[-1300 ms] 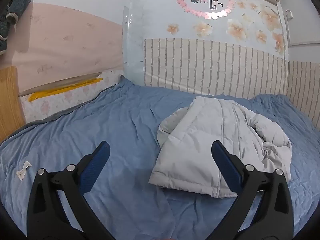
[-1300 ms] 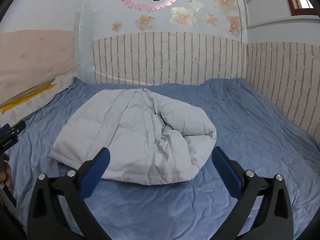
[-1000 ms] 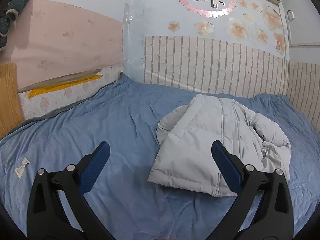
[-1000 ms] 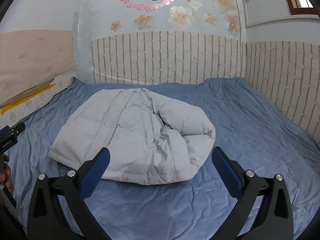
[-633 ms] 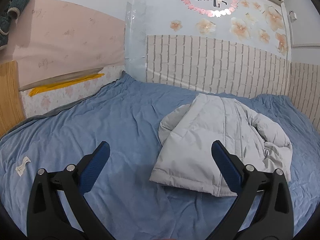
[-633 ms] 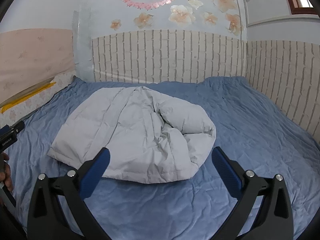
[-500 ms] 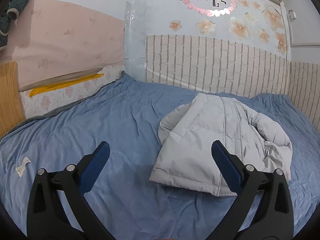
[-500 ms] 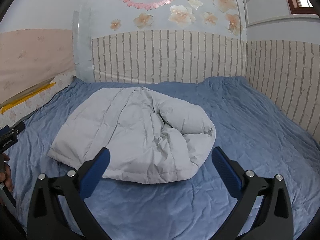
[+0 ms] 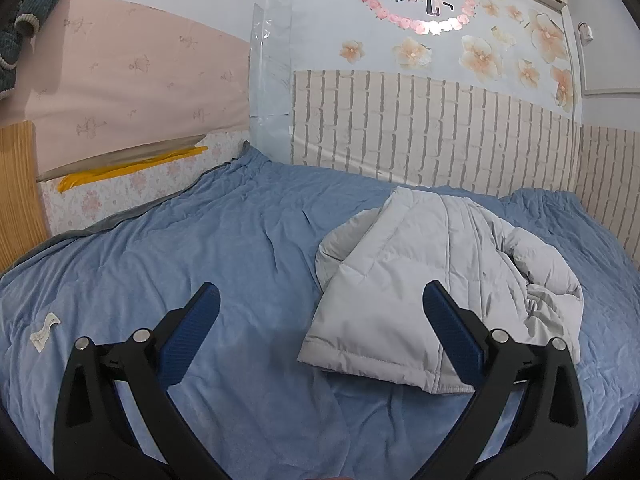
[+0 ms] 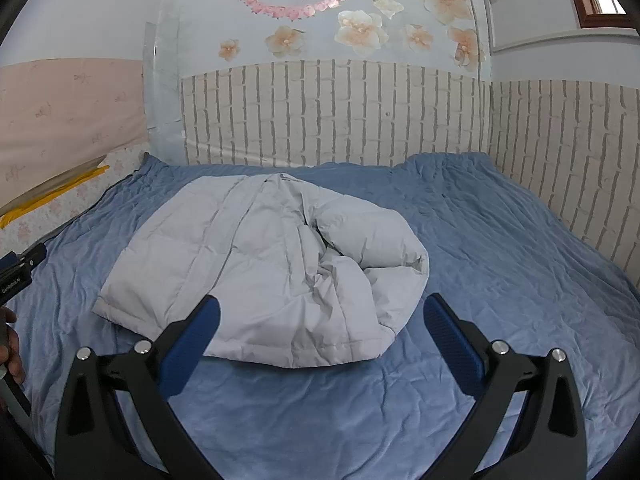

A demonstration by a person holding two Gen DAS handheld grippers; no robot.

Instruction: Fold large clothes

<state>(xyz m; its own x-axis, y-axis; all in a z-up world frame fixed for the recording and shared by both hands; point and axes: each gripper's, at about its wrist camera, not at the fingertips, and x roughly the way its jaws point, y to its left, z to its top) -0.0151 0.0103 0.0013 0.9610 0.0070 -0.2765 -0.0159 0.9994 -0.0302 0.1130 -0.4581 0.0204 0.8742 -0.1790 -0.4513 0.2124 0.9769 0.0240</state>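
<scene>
Jacket (image 10: 264, 264) first: a pale grey padded one, lying in the middle of the right wrist frame on the blue bed sheet (image 10: 520, 264), and at centre right of the left wrist frame (image 9: 420, 280). It is half bundled — the right side is rolled over on itself in a puffy lump, while the left side lies flatter with a stitched hem toward me.

My right tool (image 10: 320, 320) hangs low in its frame with both blue pads spread wide, gripping nothing, just short of the near hem. My left tool (image 9: 320, 320) is likewise spread and empty, its view aimed mostly at bare sheet, the jacket's corner near its right pad. At the left edge of the right wrist frame I can see part of a hand (image 10: 12, 348).

I judge this as the approach, with no fold started. Next I would need to bring each tool down to the hem, pinch a corner apiece, and draw the rolled side out flat before folding — padded cloth this thick may slip from a shallow pinch.
</scene>
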